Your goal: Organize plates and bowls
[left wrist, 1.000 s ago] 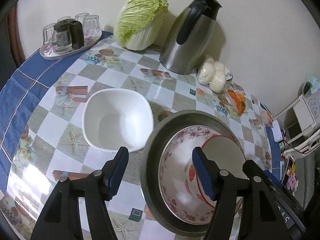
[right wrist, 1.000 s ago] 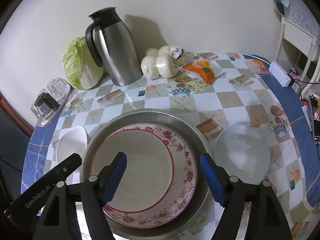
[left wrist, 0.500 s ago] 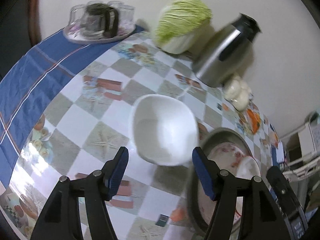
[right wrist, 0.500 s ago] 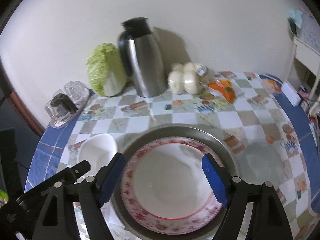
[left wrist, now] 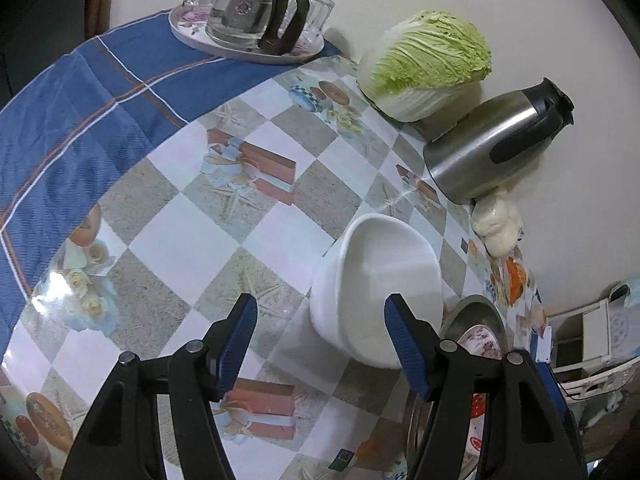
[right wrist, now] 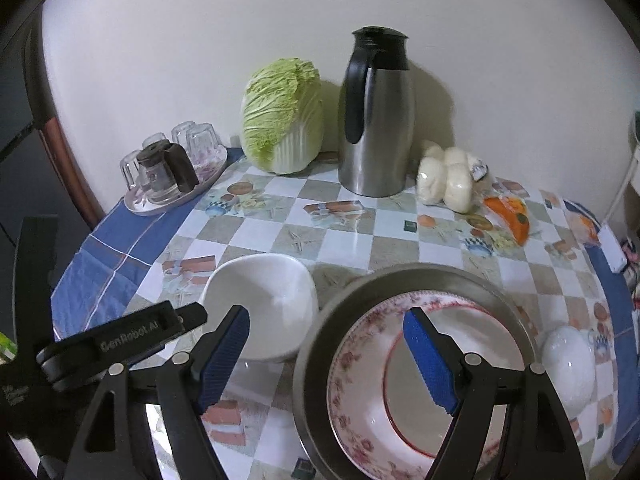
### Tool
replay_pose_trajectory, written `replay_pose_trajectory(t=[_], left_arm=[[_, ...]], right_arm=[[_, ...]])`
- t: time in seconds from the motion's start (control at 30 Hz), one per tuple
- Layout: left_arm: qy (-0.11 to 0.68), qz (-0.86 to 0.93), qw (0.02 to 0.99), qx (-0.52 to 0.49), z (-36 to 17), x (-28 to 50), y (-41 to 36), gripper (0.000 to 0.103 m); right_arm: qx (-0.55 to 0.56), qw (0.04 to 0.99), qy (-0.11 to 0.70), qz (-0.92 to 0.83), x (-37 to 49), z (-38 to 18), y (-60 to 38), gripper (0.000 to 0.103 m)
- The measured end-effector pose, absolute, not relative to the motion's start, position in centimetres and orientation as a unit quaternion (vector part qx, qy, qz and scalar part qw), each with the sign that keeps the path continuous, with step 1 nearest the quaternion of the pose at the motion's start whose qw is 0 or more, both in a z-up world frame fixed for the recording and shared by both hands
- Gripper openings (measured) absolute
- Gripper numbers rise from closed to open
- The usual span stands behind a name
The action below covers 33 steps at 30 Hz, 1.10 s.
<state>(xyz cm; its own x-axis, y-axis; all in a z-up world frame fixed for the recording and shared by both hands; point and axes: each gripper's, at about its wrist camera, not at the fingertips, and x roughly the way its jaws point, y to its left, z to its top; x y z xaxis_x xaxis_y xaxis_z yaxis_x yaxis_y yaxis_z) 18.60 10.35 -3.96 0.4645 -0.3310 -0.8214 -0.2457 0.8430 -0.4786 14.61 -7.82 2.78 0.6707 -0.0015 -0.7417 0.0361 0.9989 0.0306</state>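
A white square bowl (left wrist: 380,276) stands on the checked tablecloth, just left of a metal basin (right wrist: 400,274). The basin holds a floral plate (right wrist: 356,352) with a red-rimmed bowl (right wrist: 444,408) nested in it. My left gripper (left wrist: 322,336) hovers open and empty over the cloth, its right finger in front of the white bowl's near rim. My right gripper (right wrist: 326,356) is open and empty too. Its left finger hangs over the white bowl (right wrist: 264,292) and its right finger over the floral plate. The left gripper's black casing (right wrist: 120,340) shows at the lower left.
Along the back wall stand a steel jug (right wrist: 376,120), a cabbage (right wrist: 284,116), a tray of glasses with a glass pot (right wrist: 172,172) and a bag of buns (right wrist: 448,178). A pale upturned bowl (right wrist: 568,364) lies right of the basin. Blue cloth (left wrist: 80,112) covers the table's left edge.
Both grippers have shifted left and rolled. The left one has left the basin for the cloth beside the white bowl. The right one was centred over the basin and now straddles its left rim.
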Motion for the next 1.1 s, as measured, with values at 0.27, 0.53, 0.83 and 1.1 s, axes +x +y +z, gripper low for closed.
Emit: replay_pose_trajectory(t=[0.27, 0.53, 0.83, 1.1], left_arm=[[0.532, -0.029, 0.794, -0.294, -5.9, 19.7, 10.0, 0.067], [0.54, -0.038, 0.785, -0.301, -7.2, 20.2, 9.4, 0.056], [0.549, -0.05, 0.773, -0.314, -8.5, 20.5, 9.0, 0.031], [0.55, -0.032, 0.774, -0.312, -8.4, 20.2, 9.3, 0.03]], right_arm=[[0.06, 0.895, 0.442, -0.01, 18.0, 1.0, -7.9, 0.053], [0.065, 0.871, 0.486, -0.012, 20.8, -1.1, -7.8, 0.036], [0.045, 0.858, 0.511, -0.01, 22.1, -2.8, -7.1, 0.028], [0.032, 0.856, 0.515, -0.007, 22.4, -2.8, -6.4, 0.028]])
